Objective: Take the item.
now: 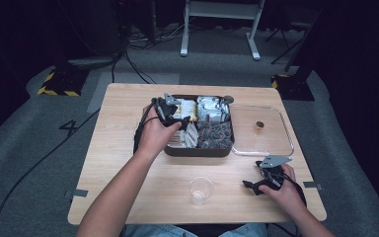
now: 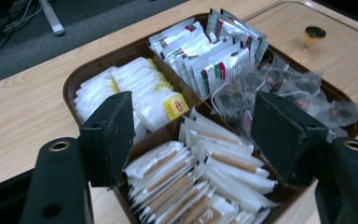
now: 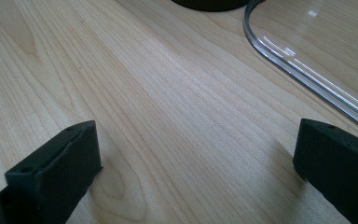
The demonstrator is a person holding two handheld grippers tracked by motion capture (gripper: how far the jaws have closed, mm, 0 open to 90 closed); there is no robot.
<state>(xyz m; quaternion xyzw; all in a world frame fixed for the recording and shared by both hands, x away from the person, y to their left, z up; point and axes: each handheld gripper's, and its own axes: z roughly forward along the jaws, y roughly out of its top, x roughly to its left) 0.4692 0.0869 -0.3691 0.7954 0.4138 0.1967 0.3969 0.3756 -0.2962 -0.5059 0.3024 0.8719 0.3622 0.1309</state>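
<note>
A: Left gripper point(image 2: 193, 140) is held over the brown compartment box point(image 1: 197, 151), jaws spread wide, nothing between them. The white-and-tan sachets point(image 2: 200, 182) in the near compartment sit right under the jaws, so that's taken as the target.

B: Confirmed from the high view. Left gripper point(image 1: 170, 112) sits above the left half of the box, forearm angled in from bottom left, wrist tipped down toward the packets.

A: Handling: sachets are judged light, thin and soft, with slick paper. They're packed on edge in a tight row, so more than one could be dragged out at once. One top edge should be pinched across the flat faces, then lifted straight up.

B: Agreed. No crush risk expected, but slip is likely if only a corner is caught. Neighbouring compartments: white teabags with yellow tags point(image 2: 130, 91), silver packets point(image 2: 209, 51), mesh bags point(image 2: 279, 91) of something dark; contents can't be made out, view is too blurred there.

A: Right gripper point(image 1: 262, 185) is parked low near the right front of the table point(image 1: 128, 173), jaws open and empty, only bare wood between them in the right gripper view.

B: Clear lid point(image 1: 266, 143) lies flat beside the box, gold knob point(image 1: 259, 127) up. Clear plastic cup point(image 1: 200, 190) stands near the front edge, apart from both grippers.
</note>
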